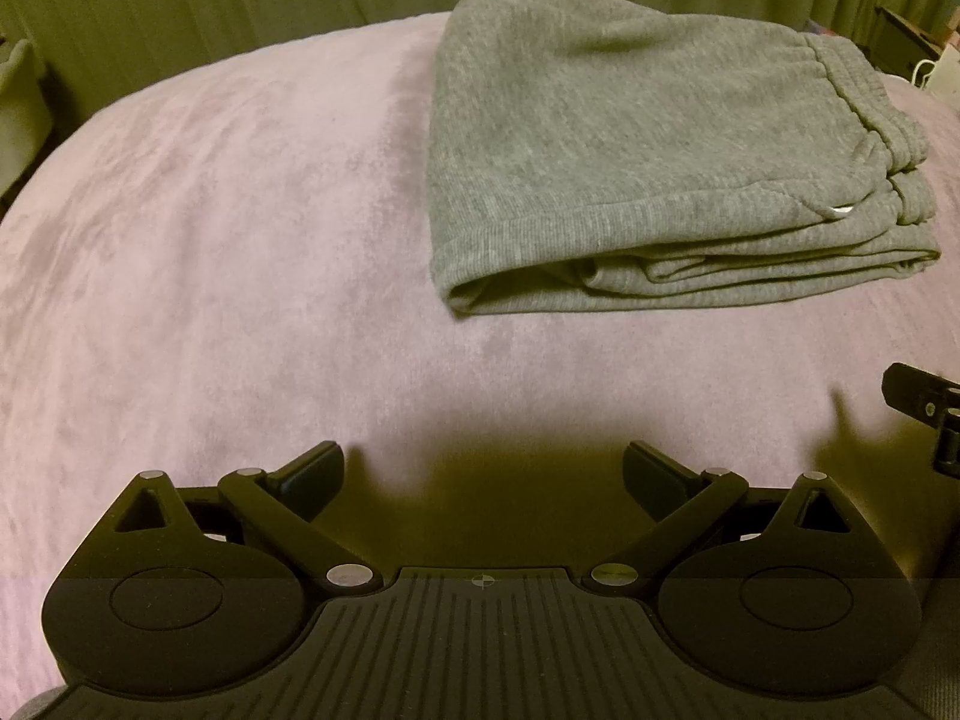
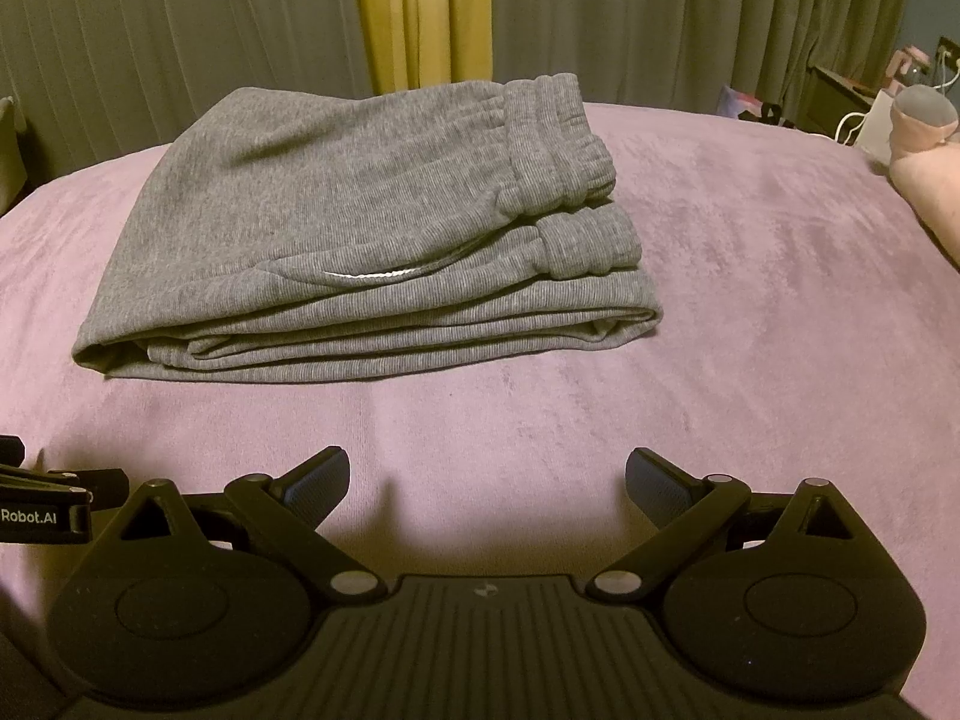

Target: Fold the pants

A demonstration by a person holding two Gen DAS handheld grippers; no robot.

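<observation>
The pants (image 2: 336, 216) are soft grey knit cloth with fine ribs. The bed (image 2: 750, 324) cover is fuzzy pink cloth, like velvet. Each tool (image 1: 483, 474) (image 2: 487, 477) is matt black plastic with small shiny metal pins.

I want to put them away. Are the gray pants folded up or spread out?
Folded. The pants sit as a compact stack on the bed, layered edges showing in front.

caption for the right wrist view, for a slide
Open right gripper hovers over the pink blanket, short of the folded grey pants.
</observation>
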